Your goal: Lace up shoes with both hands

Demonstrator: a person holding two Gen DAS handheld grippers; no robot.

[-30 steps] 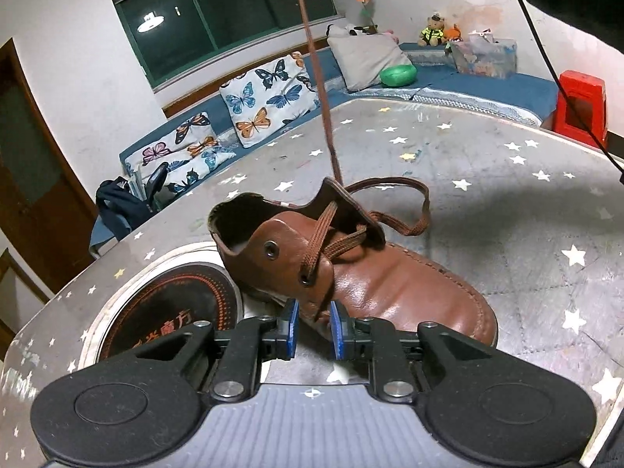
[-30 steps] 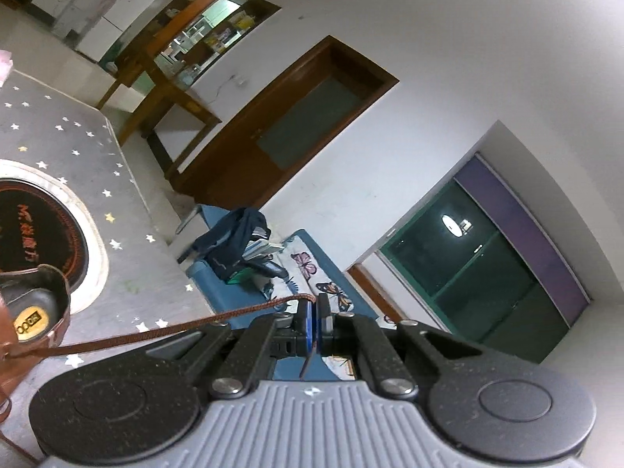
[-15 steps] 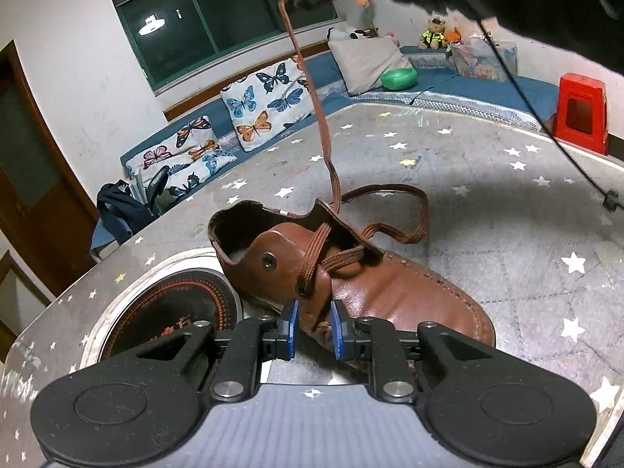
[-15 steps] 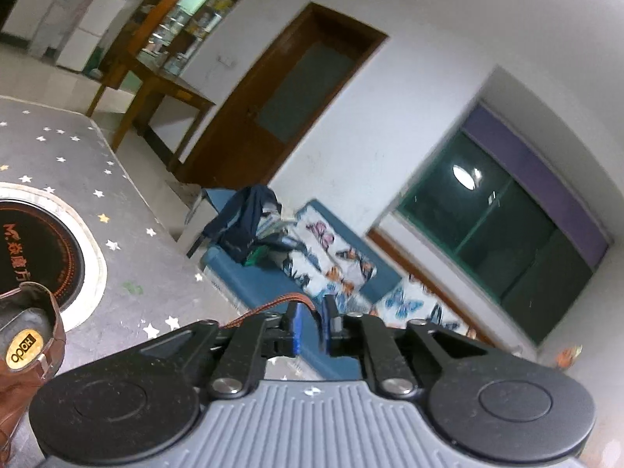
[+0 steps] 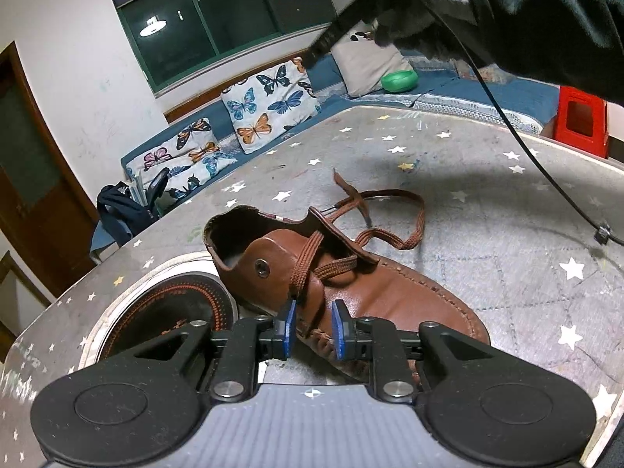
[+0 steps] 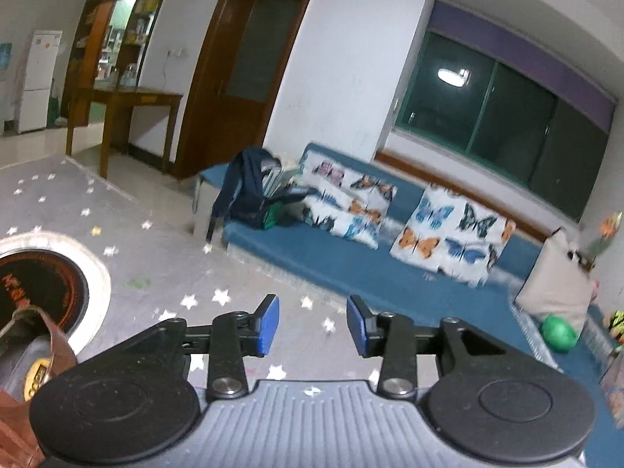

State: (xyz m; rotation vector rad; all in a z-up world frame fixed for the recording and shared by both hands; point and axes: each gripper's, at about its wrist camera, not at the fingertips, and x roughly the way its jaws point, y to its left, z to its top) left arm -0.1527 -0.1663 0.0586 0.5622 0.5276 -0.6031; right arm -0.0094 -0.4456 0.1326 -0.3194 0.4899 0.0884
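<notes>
A brown leather shoe (image 5: pixel 351 288) lies on its side on the star-patterned table (image 5: pixel 507 257), toe to the right. My left gripper (image 5: pixel 314 319) is shut on the shoe's near side, and a strand of the brown lace (image 5: pixel 417 218) runs down between its blue pads. The lace's free end (image 5: pixel 343 183) lies loose on the table behind the shoe. My right gripper (image 6: pixel 312 312) hovers high over the table with its jaws opening and nothing between them. It also shows at the top of the left wrist view, right gripper (image 5: pixel 339 27), held by a dark-sleeved hand. The shoe's heel (image 6: pixel 39 351) shows at lower left.
A round black hob (image 5: pixel 171 312) is set into the table left of the shoe. A black cable (image 5: pixel 546 163) hangs from the right hand across the table's right side. Beyond the far edge are a blue sofa with butterfly cushions (image 5: pixel 269 109) and a red stool (image 5: pixel 581 121).
The right gripper opened and let go of the lace, which dropped from taut overhead onto the table. The right hand swung across and rolled level. The left gripper stayed put.
</notes>
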